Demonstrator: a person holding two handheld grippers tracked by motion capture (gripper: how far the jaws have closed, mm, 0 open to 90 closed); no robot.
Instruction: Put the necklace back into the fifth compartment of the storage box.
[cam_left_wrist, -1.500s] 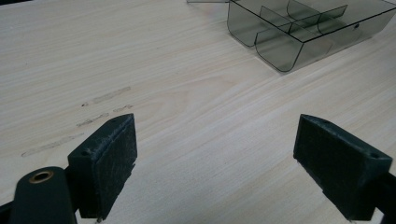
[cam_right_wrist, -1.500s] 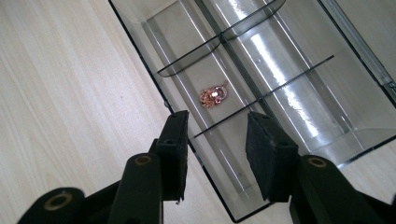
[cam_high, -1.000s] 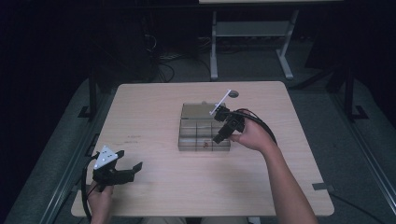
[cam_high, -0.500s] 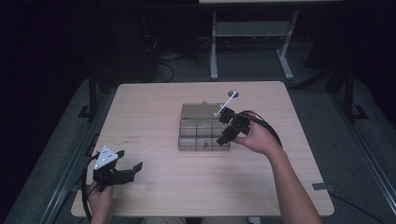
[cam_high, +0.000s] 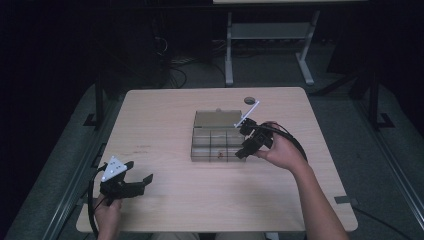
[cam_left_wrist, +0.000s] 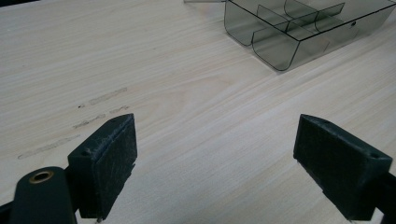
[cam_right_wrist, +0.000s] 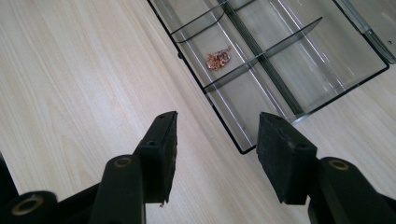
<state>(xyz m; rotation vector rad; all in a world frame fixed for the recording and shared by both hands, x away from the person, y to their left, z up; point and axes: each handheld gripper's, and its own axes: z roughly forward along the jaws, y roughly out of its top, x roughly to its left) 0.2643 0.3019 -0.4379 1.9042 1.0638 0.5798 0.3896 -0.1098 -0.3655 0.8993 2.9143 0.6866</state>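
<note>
Here, the clear compartment box (cam_high: 217, 142) sits near the middle of the desk (cam_high: 165, 115), its lid folded back on the far side. In one of its near compartments lies a small coppery, glittering trinket (cam_right_wrist: 218, 59), also seen as a tiny reddish speck (cam_high: 218, 156) in the high view; what exactly it is I cannot make out. The right tongs (cam_high: 243, 150) hover at the box's right near corner, held in the person's right hand (cam_high: 280, 150); in the right gripper view their jaws stand spread with nothing between them but the box's corner below, and they have just been opening. The trinket lies ahead of those jaws, well beyond the pads (cam_right_wrist: 280, 158), untouched. The left tongs (cam_high: 137, 181) rest low near the desk's left near corner, well apart from the box, jaws wide apart over bare wood. In the left gripper view the box (cam_left_wrist: 299, 28) is cut off by the upper edge. The room around the desk is dark.
</note>
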